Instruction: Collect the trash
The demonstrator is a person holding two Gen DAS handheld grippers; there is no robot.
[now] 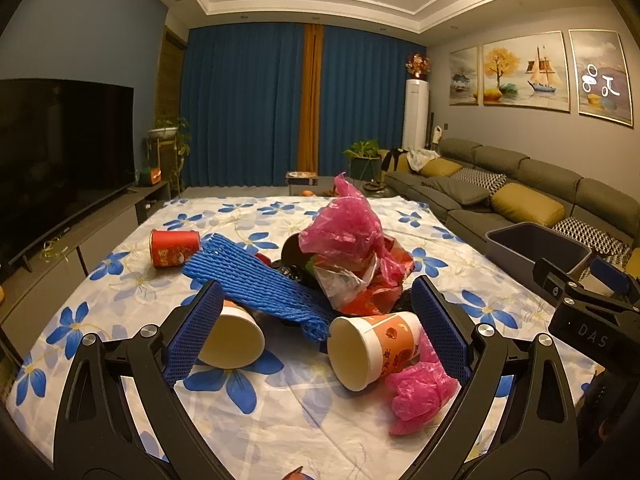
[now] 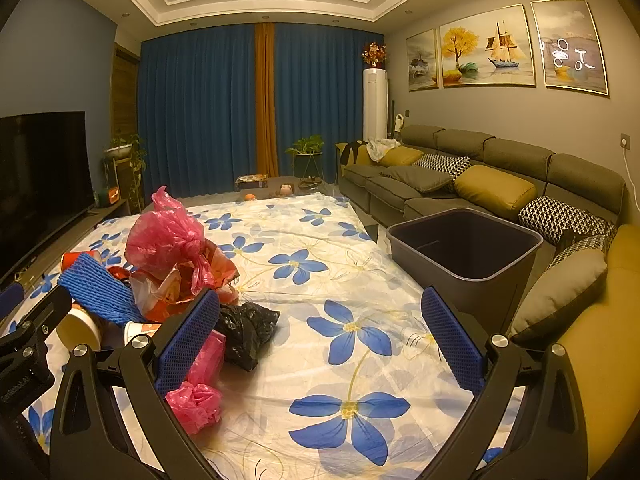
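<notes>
A trash pile lies on the flowered tablecloth [image 1: 280,412]: a blue foam net [image 1: 260,284], a big pink plastic bag [image 1: 348,228], a red paper cup [image 1: 174,248], two paper cups on their sides [image 1: 372,348] [image 1: 236,340], a small crumpled pink bag [image 1: 420,396] and a black bag [image 2: 248,328]. My left gripper [image 1: 320,332] is open above the table, its fingers either side of the two near cups. My right gripper [image 2: 320,336] is open and empty over bare cloth, right of the pile. The grey bin [image 2: 468,256] stands at the table's right edge.
A grey sofa [image 2: 500,184] with yellow and patterned cushions runs along the right wall behind the bin. A TV [image 1: 60,152] on a low cabinet stands left of the table. Blue curtains and potted plants are at the far end.
</notes>
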